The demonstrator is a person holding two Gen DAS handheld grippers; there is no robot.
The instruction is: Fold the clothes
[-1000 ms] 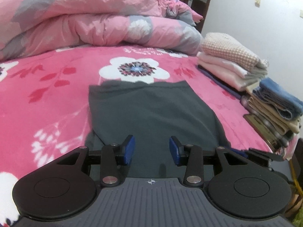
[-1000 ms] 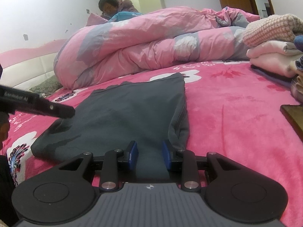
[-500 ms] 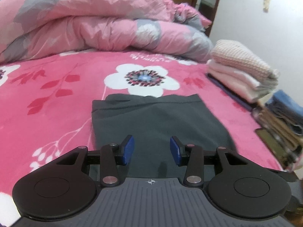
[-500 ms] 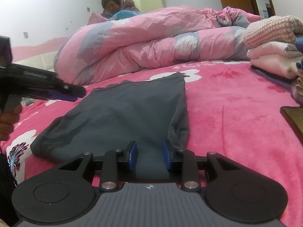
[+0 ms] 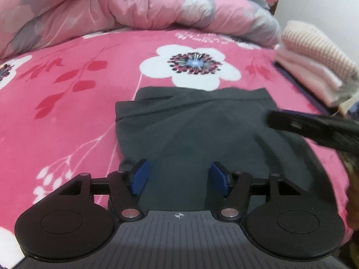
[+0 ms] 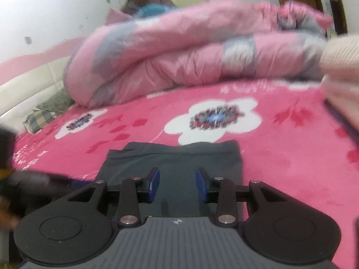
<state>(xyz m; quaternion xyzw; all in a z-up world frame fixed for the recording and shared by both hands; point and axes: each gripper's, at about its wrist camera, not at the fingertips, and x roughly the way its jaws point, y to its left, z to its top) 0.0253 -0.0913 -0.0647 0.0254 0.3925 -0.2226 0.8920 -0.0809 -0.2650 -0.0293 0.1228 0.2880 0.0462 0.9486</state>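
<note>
A folded dark grey garment (image 5: 197,134) lies flat on the pink flowered bed (image 5: 67,94), near its front edge. The left gripper (image 5: 178,177) and right gripper (image 6: 177,185) hover over its near end, jaws opening, pads clear of the cloth.

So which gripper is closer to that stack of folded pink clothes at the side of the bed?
Right. The right gripper reaches over the dark garment's edge on the stack's side; the left gripper sits at the garment's near edge. Both jaws are opening, gripping nothing.
</note>
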